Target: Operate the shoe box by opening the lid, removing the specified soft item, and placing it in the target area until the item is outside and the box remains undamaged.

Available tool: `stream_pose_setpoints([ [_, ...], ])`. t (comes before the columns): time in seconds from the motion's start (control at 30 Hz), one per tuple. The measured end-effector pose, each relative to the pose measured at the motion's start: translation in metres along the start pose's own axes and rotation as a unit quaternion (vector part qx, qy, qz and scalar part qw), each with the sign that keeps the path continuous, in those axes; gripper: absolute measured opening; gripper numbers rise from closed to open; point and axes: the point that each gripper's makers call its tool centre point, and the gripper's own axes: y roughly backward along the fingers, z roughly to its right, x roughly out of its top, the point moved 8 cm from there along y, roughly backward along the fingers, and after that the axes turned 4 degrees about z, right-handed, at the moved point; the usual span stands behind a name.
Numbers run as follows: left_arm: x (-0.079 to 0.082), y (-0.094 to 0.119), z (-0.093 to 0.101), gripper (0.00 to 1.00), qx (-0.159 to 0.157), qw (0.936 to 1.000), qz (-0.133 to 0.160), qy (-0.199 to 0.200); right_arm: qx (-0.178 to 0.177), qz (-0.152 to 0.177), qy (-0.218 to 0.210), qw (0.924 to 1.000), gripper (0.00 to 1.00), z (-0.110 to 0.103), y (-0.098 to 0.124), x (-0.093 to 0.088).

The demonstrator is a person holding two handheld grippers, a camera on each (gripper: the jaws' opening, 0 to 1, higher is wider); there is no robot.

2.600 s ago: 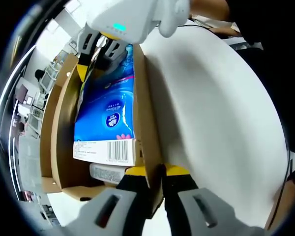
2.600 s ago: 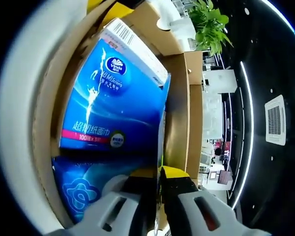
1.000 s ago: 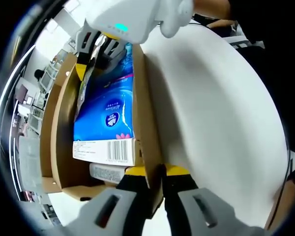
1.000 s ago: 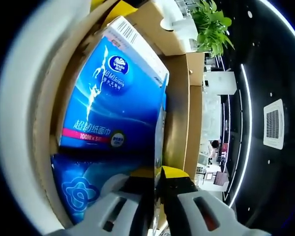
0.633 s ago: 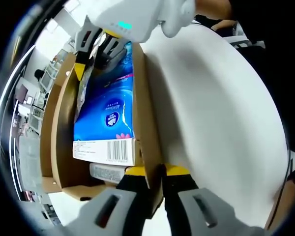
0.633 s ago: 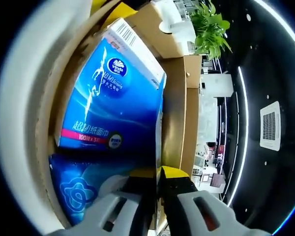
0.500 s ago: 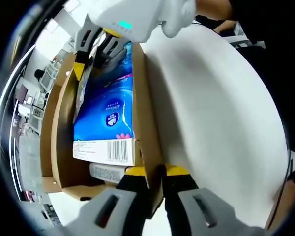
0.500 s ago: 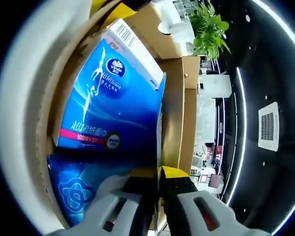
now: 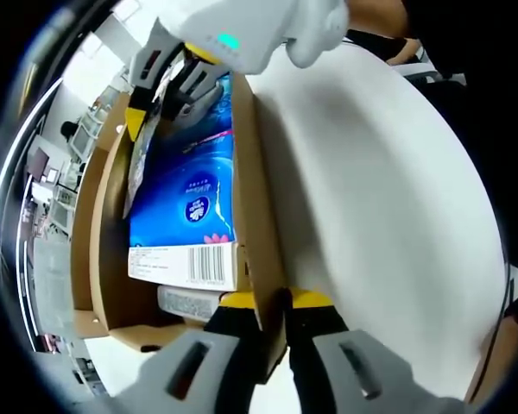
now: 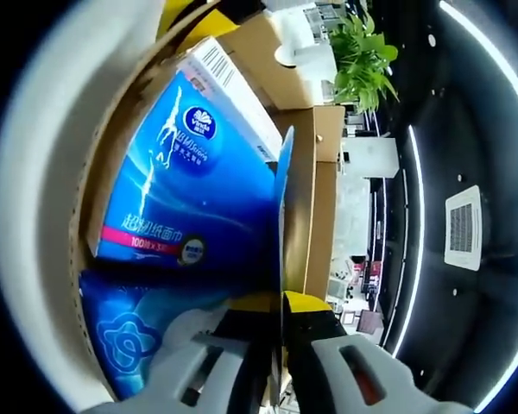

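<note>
A brown cardboard shoe box (image 9: 252,198) lies open on the white table (image 9: 388,224). Inside it rests a blue tissue pack (image 9: 188,194) with a white barcode end. My left gripper (image 9: 274,302) is shut on the box's near side wall. From the top of the left gripper view comes my right gripper (image 9: 155,99), clamped on the pack's far edge. In the right gripper view, my right gripper (image 10: 278,304) is shut on the thin edge of the tissue pack (image 10: 190,190), which tilts up beside the box wall (image 10: 298,207).
The box's opened lid (image 9: 85,216) stands along its far side. A potted plant (image 10: 363,47) and room furniture lie beyond the box. A person's dark sleeve (image 9: 475,60) reaches over the table at the top right. White table (image 10: 30,190) spreads beside the box.
My right gripper has raised the pack's edge a little, so the pack leans more steeply against the box wall. The left gripper and the box have stayed still.
</note>
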Motion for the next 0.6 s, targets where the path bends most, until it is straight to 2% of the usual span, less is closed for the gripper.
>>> stream_pose_setpoints([
  [0.2,-0.0004,0.0003,-0.0004,0.08,0.0,1.0,0.0,-0.001,-0.01,0.005,0.016,0.9998,0.01,0.0008,0.0027,0.0024],
  [0.6,-0.0004,0.0004,-0.0004,0.08,-0.001,1.0,0.0,0.0,-0.033,0.016,0.016,0.9992,0.01,0.0084,0.0095,0.0075],
])
